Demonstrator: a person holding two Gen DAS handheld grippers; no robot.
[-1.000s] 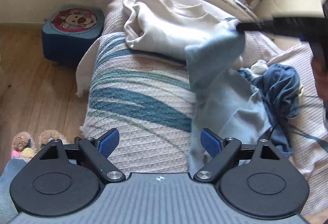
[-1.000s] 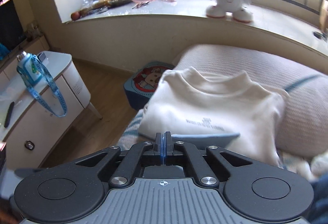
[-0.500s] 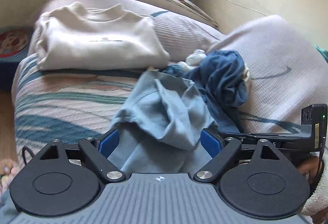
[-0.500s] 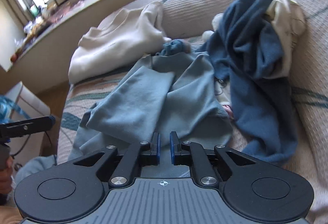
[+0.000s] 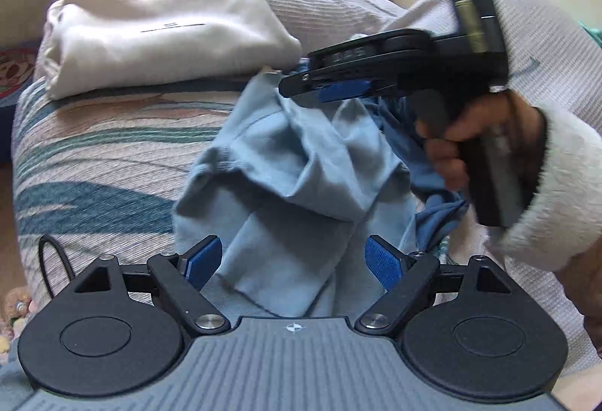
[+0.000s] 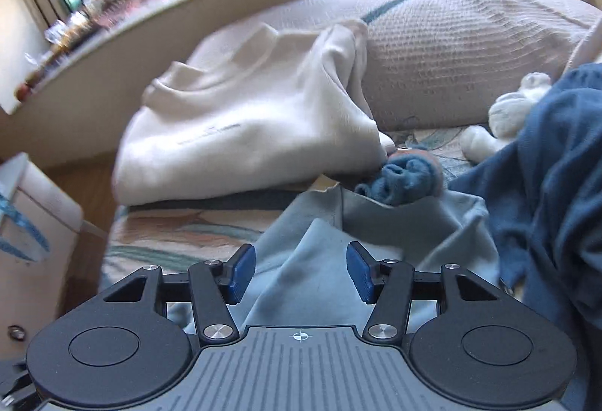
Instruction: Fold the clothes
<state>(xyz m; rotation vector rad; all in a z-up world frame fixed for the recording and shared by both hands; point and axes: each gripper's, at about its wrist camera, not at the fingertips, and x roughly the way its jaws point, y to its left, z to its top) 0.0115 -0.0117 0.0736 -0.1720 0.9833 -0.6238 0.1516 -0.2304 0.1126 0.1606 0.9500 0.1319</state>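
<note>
A crumpled light blue garment (image 5: pixel 301 185) lies on the patterned bed cover (image 5: pixel 113 155), near a folded cream sweater (image 5: pixel 161 31) at the far left. The left gripper (image 5: pixel 293 262) hovers over its near edge, fingers spread and clear of the cloth. The right gripper (image 6: pixel 299 271) is opening above it, apparently gripping nothing

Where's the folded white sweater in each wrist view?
Left wrist: the white sweater lies upper left, on the bed behind the light blue garment.
Right wrist: the white sweater sits centre-left, above the same garment.
Shared landmark: the ribbed pillow behind the sweater.
</note>
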